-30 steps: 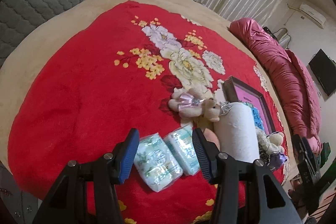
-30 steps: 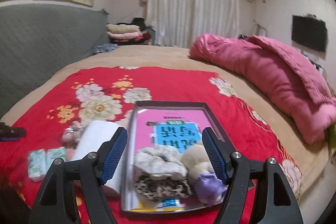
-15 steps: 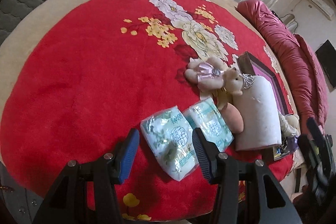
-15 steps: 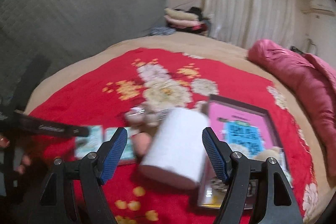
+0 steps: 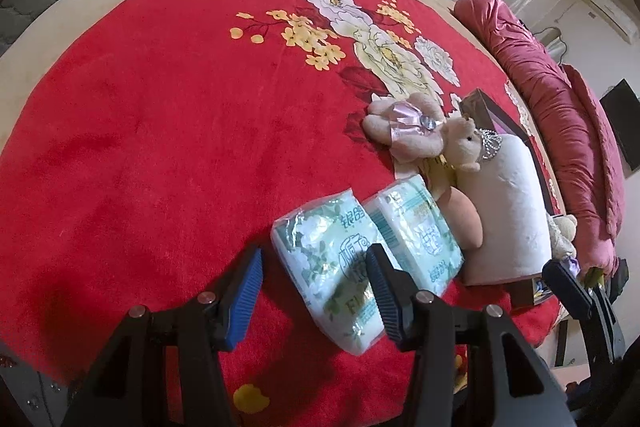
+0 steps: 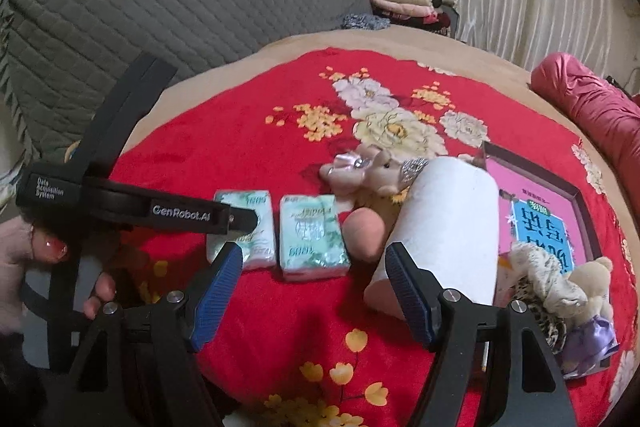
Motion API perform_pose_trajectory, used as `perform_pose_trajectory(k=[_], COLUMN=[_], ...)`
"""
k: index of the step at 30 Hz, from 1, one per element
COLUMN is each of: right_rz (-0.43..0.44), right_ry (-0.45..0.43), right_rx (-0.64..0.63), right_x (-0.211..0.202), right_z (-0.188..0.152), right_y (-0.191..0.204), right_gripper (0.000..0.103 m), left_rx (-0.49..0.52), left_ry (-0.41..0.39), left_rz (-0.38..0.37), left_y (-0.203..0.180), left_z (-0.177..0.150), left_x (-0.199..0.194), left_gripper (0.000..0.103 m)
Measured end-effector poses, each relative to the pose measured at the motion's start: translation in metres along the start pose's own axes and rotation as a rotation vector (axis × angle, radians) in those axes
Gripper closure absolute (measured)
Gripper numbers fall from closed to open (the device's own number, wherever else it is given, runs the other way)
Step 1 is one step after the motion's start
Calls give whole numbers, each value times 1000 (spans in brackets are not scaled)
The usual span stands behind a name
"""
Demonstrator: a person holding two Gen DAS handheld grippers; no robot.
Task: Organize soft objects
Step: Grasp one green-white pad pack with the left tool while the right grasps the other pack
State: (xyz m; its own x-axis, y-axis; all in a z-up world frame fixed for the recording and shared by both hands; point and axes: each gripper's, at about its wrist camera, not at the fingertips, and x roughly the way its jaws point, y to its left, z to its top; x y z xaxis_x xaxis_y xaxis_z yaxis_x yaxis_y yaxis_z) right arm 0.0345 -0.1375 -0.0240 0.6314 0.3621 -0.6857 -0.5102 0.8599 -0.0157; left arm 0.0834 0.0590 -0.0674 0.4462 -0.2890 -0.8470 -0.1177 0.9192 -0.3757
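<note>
Down on the red floral blanket (image 5: 160, 131) lie two glossy pale-green tissue packs side by side, the nearer tissue pack (image 5: 332, 267) running lengthwise away from the left gripper (image 5: 314, 285), whose jaws stand apart with nothing clamped and whose right finger covers part of its print. Beside the second tissue pack (image 6: 310, 237) sit a peach sponge (image 6: 366, 229), a toilet roll (image 6: 448, 227) and a teddy bear (image 6: 372, 171), blurred. The right gripper (image 6: 316, 293) hangs open above the blanket.

Two green tissue packs (image 5: 362, 259) lie side by side beside paper roll (image 5: 506, 211).
</note>
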Motion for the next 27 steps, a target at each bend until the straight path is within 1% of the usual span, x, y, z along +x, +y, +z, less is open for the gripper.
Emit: perform_pose_trajectory(k=[6, 11, 14, 17, 19, 21, 24, 27], right_rz=[26, 25, 20, 14, 4, -8, -8, -6], right_ry=[26, 59, 74, 76, 78, 91, 105, 120], right_rx=[-16, 5, 7, -4, -10, -13, -4, 1], right_x=[8, 19, 25, 30, 33, 40, 46, 53], right_z=[-5, -7, -7, -7, -6, -5, -6, -6], right_y=[6, 5, 8, 11, 13, 14, 13, 12], right_gripper=[28, 28, 28, 28, 28, 28, 28, 28], left_rx=[39, 68, 67, 37, 14, 1, -15, -27], left_ry=[-8, -24, -29, -27, -25, -26, -27, -26], left_rz=[4, 0, -15, -50, -80, -107, -154, -173], left_y=[-4, -7, -6, 1, 5, 8, 9, 10], left_z=[1, 2, 4, 7, 8, 9, 10, 10], left_x=[6, 11, 14, 16, 17, 17, 16, 18], left_gripper=[51, 53, 58, 65, 73, 79, 81, 82])
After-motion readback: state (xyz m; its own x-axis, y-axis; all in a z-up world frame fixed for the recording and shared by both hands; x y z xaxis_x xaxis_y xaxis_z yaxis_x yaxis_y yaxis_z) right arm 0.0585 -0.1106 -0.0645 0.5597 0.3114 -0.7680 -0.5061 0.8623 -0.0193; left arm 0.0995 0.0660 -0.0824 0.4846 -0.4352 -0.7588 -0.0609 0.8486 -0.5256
